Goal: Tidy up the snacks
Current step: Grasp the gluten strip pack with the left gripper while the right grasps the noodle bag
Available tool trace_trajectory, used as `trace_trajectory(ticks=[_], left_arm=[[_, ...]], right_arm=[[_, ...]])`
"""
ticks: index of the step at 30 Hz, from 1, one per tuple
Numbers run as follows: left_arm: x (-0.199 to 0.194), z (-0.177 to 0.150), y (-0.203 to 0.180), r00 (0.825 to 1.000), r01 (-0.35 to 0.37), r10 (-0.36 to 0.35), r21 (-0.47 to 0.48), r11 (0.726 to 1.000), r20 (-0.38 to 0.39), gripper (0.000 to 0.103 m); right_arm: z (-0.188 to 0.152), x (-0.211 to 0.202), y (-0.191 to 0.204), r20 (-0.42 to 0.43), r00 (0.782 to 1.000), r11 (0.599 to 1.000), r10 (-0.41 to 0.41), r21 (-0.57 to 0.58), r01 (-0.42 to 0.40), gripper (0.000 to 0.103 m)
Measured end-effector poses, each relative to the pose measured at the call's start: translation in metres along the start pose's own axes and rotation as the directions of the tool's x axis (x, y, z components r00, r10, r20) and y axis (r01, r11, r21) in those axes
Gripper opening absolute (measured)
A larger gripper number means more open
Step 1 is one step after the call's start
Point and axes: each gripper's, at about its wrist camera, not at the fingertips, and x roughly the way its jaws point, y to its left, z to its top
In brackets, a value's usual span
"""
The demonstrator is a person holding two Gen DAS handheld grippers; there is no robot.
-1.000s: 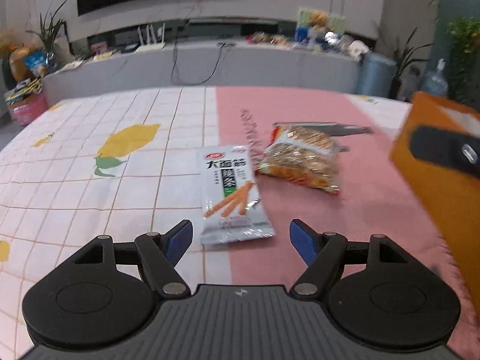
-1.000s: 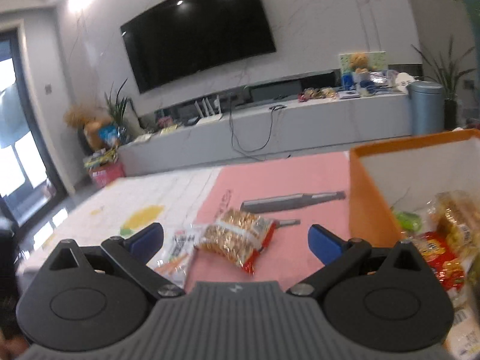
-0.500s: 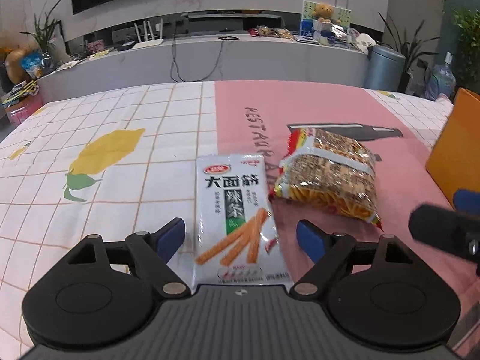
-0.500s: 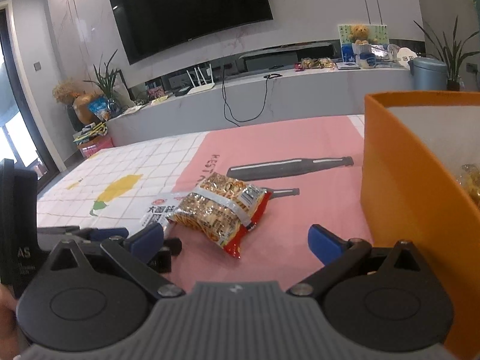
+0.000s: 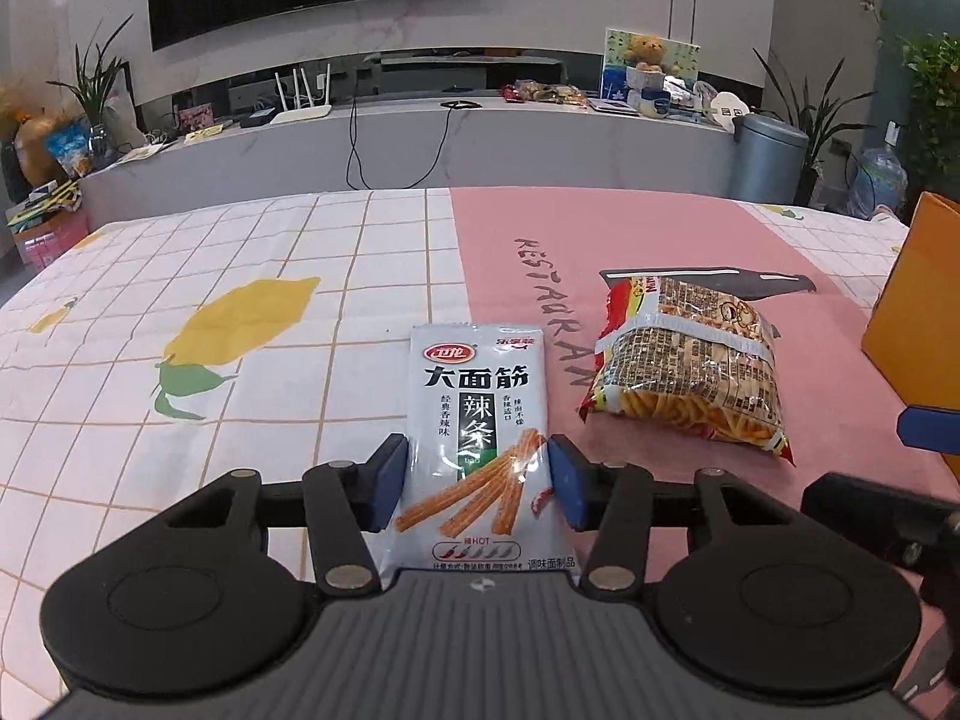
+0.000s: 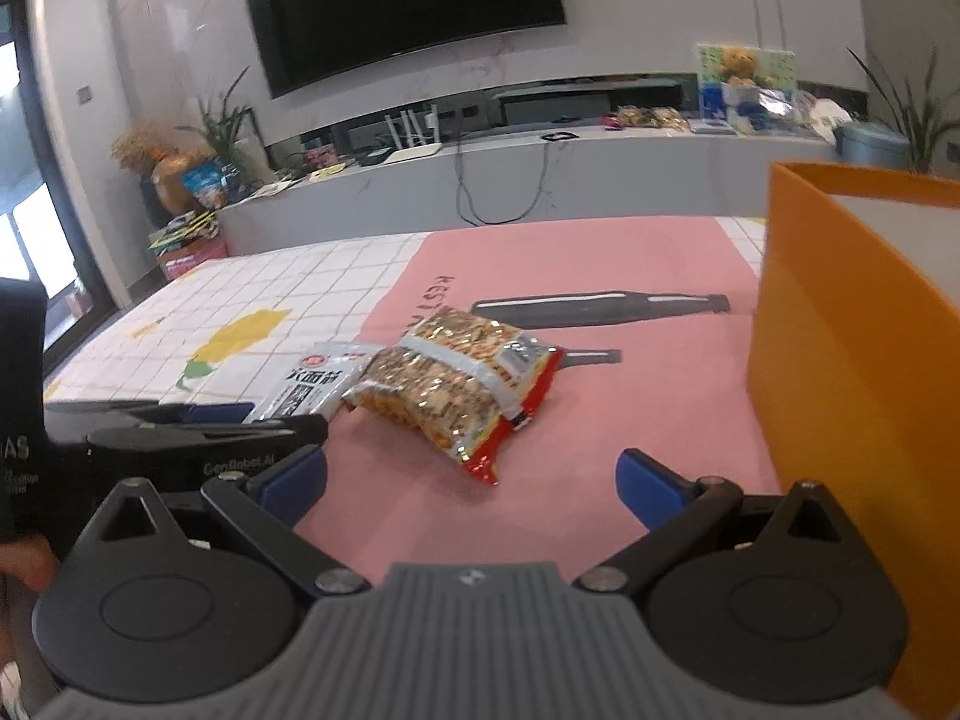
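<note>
A white spicy-strip snack packet lies flat on the tablecloth. My left gripper has closed in on it, both blue pads touching its long edges. The packet also shows in the right wrist view, partly behind the left gripper. A red and clear noodle-snack bag lies to its right, apart from it; it also shows in the right wrist view. My right gripper is open and empty, just short of that bag. An orange box stands at the right.
The table wears a cloth that is white-checked on the left and pink on the right, with a printed bottle. The orange box edge stands at the far right. A TV console is beyond the table.
My left gripper moved forward over the white packet and its jaws narrowed onto the packet's edges. My right gripper came lower and nearer the noodle-snack bag, staying open.
</note>
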Motion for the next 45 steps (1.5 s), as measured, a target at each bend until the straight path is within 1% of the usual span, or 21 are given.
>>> trace_trajectory(ticks=[4, 7, 9, 11, 12, 14, 18, 20, 21, 24, 26, 28, 30, 32, 35, 36, 37, 38, 40, 42, 45], left_arm=[[-0.002, 0.000, 0.003, 0.999, -0.032, 0.031, -0.028, 0.999, -0.010, 0.057], [-0.002, 0.001, 0.008, 0.999, -0.041, 0.040, -0.031, 0.999, -0.017, 0.057], [-0.002, 0.002, 0.012, 0.999, -0.043, 0.041, -0.045, 0.998, -0.029, 0.057], [-0.003, 0.002, 0.015, 0.998, -0.047, 0.045, -0.053, 0.997, -0.036, 0.057], [-0.003, 0.002, 0.017, 0.998, -0.050, 0.048, -0.055, 0.997, -0.036, 0.057], [-0.002, 0.002, 0.021, 0.998, -0.057, 0.055, -0.059, 0.997, -0.037, 0.057], [-0.002, 0.004, 0.028, 0.998, -0.056, 0.053, -0.081, 0.995, -0.042, 0.057], [-0.002, 0.004, 0.031, 0.998, -0.053, 0.050, -0.084, 0.995, -0.039, 0.057], [-0.001, 0.004, 0.031, 0.998, -0.052, 0.049, -0.082, 0.995, -0.037, 0.057], [-0.001, 0.004, 0.034, 0.998, -0.050, 0.047, -0.086, 0.995, -0.033, 0.057], [-0.001, 0.004, 0.035, 0.998, -0.053, 0.050, -0.095, 0.994, -0.032, 0.057], [0.000, 0.005, 0.036, 0.998, -0.059, 0.056, -0.102, 0.993, -0.032, 0.057], [0.000, 0.005, 0.038, 0.998, -0.059, 0.056, -0.107, 0.992, -0.032, 0.057], [0.000, 0.005, 0.040, 0.998, -0.057, 0.054, -0.115, 0.992, -0.031, 0.057], [-0.001, 0.005, 0.040, 0.998, -0.058, 0.055, -0.117, 0.991, -0.032, 0.057], [-0.001, 0.005, 0.039, 0.998, -0.061, 0.058, -0.114, 0.992, -0.033, 0.057], [-0.001, 0.005, 0.038, 0.998, -0.065, 0.061, -0.110, 0.992, -0.034, 0.057], [-0.001, 0.004, 0.038, 0.997, -0.067, 0.064, -0.107, 0.992, -0.035, 0.057], [-0.001, 0.005, 0.038, 0.997, -0.066, 0.062, -0.107, 0.992, -0.038, 0.057], [-0.002, 0.005, 0.040, 0.997, -0.061, 0.056, -0.117, 0.991, -0.043, 0.057], [-0.005, 0.008, 0.046, 0.997, -0.047, 0.037, -0.163, 0.986, -0.062, 0.056]], right_arm=[[0.003, 0.005, 0.008, 0.015, 1.000, 0.999, 0.015, -0.038, -0.015, 0.100], [0.010, 0.011, 0.016, 0.057, 0.998, 0.994, -0.024, -0.108, 0.030, 0.100], [0.012, 0.018, 0.025, 0.088, 0.995, 0.978, -0.044, -0.197, 0.060, 0.100], [0.013, 0.026, 0.032, 0.119, 0.989, 0.952, -0.083, -0.283, 0.114, 0.100], [0.013, 0.030, 0.034, 0.129, 0.988, 0.939, -0.089, -0.319, 0.126, 0.100], [0.014, 0.039, 0.034, 0.123, 0.990, 0.927, -0.071, -0.359, 0.111, 0.100], [0.017, 0.054, 0.022, 0.121, 0.993, 0.938, 0.004, -0.343, 0.038, 0.100], [0.020, 0.063, 0.020, 0.107, 0.994, 0.938, 0.014, -0.345, 0.024, 0.100], [0.023, 0.067, 0.021, 0.111, 0.994, 0.935, 0.012, -0.353, 0.028, 0.100], [0.027, 0.074, 0.024, 0.162, 0.987, 0.910, 0.012, -0.410, 0.056, 0.100], [0.030, 0.083, 0.025, 0.118, 0.992, 0.903, 0.032, -0.429, 0.022, 0.100], [0.032, 0.094, 0.027, 0.037, 0.997, 0.892, 0.068, -0.449, -0.045, 0.100], [0.031, 0.103, 0.032, -0.017, 0.999, 0.879, 0.048, -0.474, -0.050, 0.100], [0.033, 0.106, 0.030, -0.028, 0.998, 0.885, 0.056, -0.460, -0.063, 0.100], [0.039, 0.114, 0.019, -0.078, 0.992, 0.913, 0.098, -0.389, -0.121, 0.099], [0.040, 0.115, 0.017, -0.085, 0.990, 0.918, 0.110, -0.374, -0.134, 0.095], [0.039, 0.114, 0.016, -0.082, 0.989, 0.915, 0.124, -0.375, -0.146, 0.086], [0.038, 0.111, 0.019, -0.072, 0.989, 0.909, 0.129, -0.390, -0.147, 0.081], [0.033, 0.106, 0.028, -0.047, 0.990, 0.887, 0.130, -0.440, -0.138, 0.062], [0.029, 0.102, 0.033, -0.032, 0.992, 0.874, 0.122, -0.471, -0.122, 0.057], [0.026, 0.097, 0.037, -0.020, 0.994, 0.871, 0.104, -0.481, -0.101, 0.052]])
